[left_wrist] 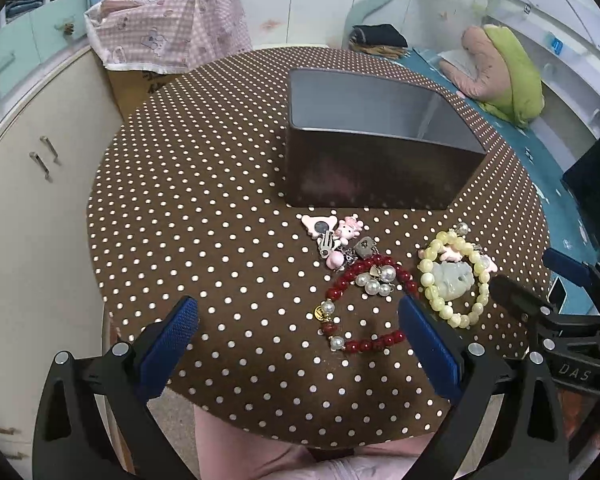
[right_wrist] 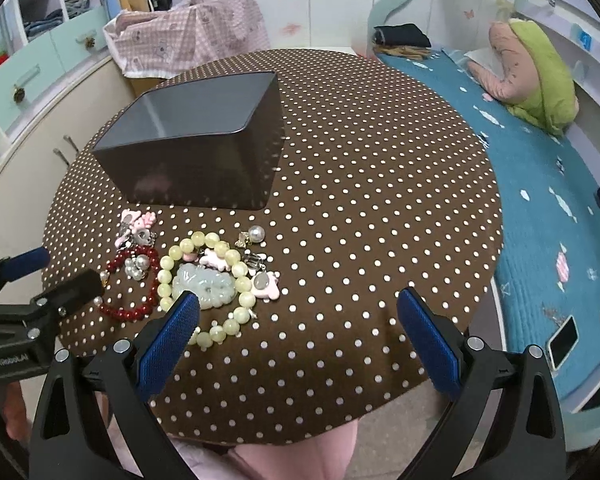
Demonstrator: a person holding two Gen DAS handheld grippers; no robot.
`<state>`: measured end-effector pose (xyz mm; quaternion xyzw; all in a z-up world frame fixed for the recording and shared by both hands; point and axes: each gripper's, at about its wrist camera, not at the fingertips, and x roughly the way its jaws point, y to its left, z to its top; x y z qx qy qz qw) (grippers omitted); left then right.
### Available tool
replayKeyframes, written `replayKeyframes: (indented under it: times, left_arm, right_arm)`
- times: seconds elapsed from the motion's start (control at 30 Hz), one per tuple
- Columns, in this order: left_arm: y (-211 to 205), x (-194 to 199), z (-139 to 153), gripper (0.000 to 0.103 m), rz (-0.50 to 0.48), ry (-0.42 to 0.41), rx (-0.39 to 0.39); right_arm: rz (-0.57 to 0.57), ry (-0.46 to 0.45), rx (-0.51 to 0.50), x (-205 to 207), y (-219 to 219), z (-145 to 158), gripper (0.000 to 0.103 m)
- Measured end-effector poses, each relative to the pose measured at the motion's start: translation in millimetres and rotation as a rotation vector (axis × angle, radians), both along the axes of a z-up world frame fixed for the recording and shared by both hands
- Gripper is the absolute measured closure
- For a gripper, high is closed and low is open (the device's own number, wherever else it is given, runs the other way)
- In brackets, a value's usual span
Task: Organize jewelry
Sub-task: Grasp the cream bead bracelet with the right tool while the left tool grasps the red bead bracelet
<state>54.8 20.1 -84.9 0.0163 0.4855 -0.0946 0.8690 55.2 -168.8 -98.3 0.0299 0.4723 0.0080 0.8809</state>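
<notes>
Bracelets ahead of both spread, empty tongs.
Yellow bead bracelet [right_wrist: 208, 280] probably touches right tongs [right_wrist: 296, 320]; red bracelet [left_wrist: 364, 304] lies before left tongs [left_wrist: 298, 328].

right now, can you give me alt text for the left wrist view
The open left gripper hovers over a polka-dot table, empty, near a red bead bracelet and a yellow bead bracelet ringing a jade pendant. Behind them stand small charms and an empty grey tin box.

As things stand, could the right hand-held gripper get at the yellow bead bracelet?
Probably yes. The right hand-held gripper is open, and the yellow bead bracelet lies flat on the table just ahead of its left finger. Nothing covers it; the jade pendant sits inside its loop.
</notes>
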Motion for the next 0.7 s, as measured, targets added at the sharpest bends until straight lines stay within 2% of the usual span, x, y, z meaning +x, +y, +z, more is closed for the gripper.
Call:
replayKeyframes:
  times: [0.03,0.1,0.17,0.23,0.27,0.33,0.4,0.47,0.53,0.6,0.67,0.7]
  left_arm:
    - [-1.1,1.4,-1.5,0.007,-0.005,0.001,-0.002]
    - [-4.2,4.0,-4.2,0.015,-0.019,0.009,0.003]
    - [-6.8,6.6,-8.6,0.030,-0.028,0.031,0.008]
    - [-10.6,12.1,-14.5,0.036,-0.035,0.053,0.019]
    - [-13.0,11.4,-14.8,0.039,-0.040,0.038,0.034]
    - [-16.6,11.5,-15.2,0.042,-0.047,0.033,0.040]
    - [-18.5,12.3,-15.6,0.042,-0.048,0.016,0.046]
    - [-21.2,9.6,-17.0,0.049,-0.043,-0.004,0.080]
    - [-22.2,6.9,-16.9,0.053,-0.043,-0.016,0.079]
    - [-21.5,5.2,-16.4,0.065,-0.037,-0.025,0.078]
    - [-20.4,3.2,-16.4,0.073,-0.037,-0.031,0.081]
    - [-19.8,1.1,-16.8,0.076,-0.039,-0.034,0.080]
  right_arm:
    - [0.001,0.002,0.000,1.3,-0.3,-1.1,0.007]
    - [0.007,0.007,0.001,5.4,-0.5,-3.5,0.008]
    - [0.012,0.011,0.000,9.5,0.5,-5.8,0.008]
    - [0.016,0.015,0.001,14.3,1.5,-8.1,0.008]
    - [0.015,0.017,0.000,15.5,1.7,-8.9,0.008]
    - [0.018,0.026,-0.004,19.2,1.8,-12.6,0.019]
    - [0.029,0.027,0.016,22.7,1.8,-14.9,0.020]
    - [0.033,0.022,0.015,24.3,1.9,-15.0,0.021]
    - [0.043,0.021,-0.009,25.1,4.5,-16.5,0.036]
    - [0.054,0.008,-0.052,24.6,9.2,-17.9,0.046]
    - [0.070,0.006,-0.043,25.2,11.8,-17.4,0.054]
    - [0.081,0.003,-0.041,25.8,14.4,-17.0,0.063]
